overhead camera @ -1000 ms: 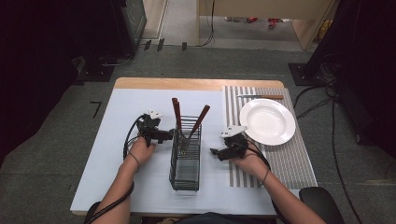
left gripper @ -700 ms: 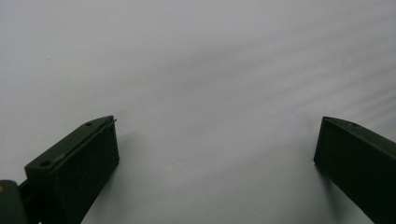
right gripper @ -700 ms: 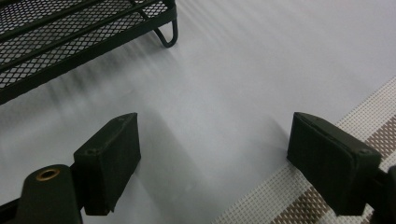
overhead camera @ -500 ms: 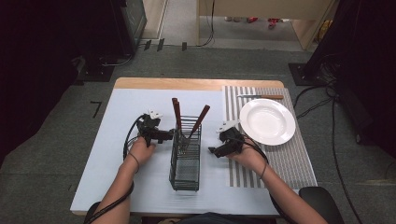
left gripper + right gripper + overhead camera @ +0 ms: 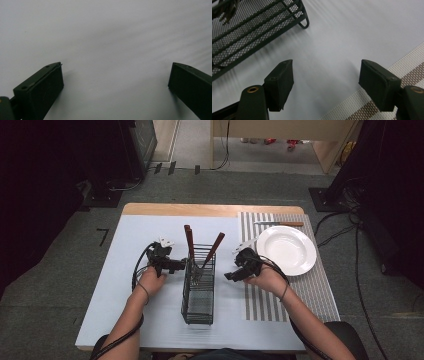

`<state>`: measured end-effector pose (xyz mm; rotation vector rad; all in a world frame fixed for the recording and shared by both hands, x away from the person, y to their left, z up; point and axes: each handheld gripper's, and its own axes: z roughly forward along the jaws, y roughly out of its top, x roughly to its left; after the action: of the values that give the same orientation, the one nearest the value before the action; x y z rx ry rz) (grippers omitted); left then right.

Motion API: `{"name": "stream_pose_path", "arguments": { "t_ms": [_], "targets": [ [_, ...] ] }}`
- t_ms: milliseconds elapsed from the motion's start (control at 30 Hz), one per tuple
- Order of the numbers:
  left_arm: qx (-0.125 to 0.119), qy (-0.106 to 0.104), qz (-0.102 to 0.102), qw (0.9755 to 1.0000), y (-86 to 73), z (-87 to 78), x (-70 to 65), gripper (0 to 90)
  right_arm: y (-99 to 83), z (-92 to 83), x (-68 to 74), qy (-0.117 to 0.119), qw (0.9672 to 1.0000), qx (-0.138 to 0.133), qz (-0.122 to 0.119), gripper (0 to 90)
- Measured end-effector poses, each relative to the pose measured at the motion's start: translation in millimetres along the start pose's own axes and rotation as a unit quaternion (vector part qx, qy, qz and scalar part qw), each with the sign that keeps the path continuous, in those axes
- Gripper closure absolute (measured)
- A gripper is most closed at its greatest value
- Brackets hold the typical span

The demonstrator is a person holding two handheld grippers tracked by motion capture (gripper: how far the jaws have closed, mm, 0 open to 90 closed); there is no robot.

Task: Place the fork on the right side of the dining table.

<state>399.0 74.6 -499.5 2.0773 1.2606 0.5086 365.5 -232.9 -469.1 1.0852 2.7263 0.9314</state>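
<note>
A black wire mesh basket (image 5: 199, 295) stands mid-table on the pale mat (image 5: 125, 290), with brown-handled utensils (image 5: 189, 242) leaning out of its far end. Just left of the basket, my left gripper (image 5: 181, 266) points at it; its jaws stand wide open (image 5: 116, 72) over bare mat. To the basket's right, my right gripper (image 5: 228, 276) hovers above the mat. Its jaws (image 5: 325, 72) have just been closing a little, are still open, and have nothing between them. The basket's corner (image 5: 249, 30) lies ahead of them at upper left.
A white plate (image 5: 286, 250) rests on a striped placemat (image 5: 310, 290) at the right, with a wooden-handled knife (image 5: 280, 224) beyond it. The placemat's edge (image 5: 402, 65) runs under my right jaw. Cables trail from both grippers.
My right gripper has drifted a little left and up in the high view, nearer the basket. The left gripper has stayed put.
</note>
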Motion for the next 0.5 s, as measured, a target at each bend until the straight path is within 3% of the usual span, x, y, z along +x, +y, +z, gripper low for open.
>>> {"name": "stream_pose_path", "arguments": {
  "t_ms": [133, 500],
  "targets": [
    [0.001, 0.000, 0.000, 1.0000, 0.1, -0.1, 0.1, 0.0, 9.7, 1.4, 0.2, 0.007, 0.9999, 0.012, 0.005, 27.6],
    [0.001, 0.000, 0.000, 1.0000, 0.4, 0.2, 0.1, 0.0, 21.3, -8.3, -1.1, 0.010, 0.9998, -0.018, 0.009, 29.1]
  ]
}}
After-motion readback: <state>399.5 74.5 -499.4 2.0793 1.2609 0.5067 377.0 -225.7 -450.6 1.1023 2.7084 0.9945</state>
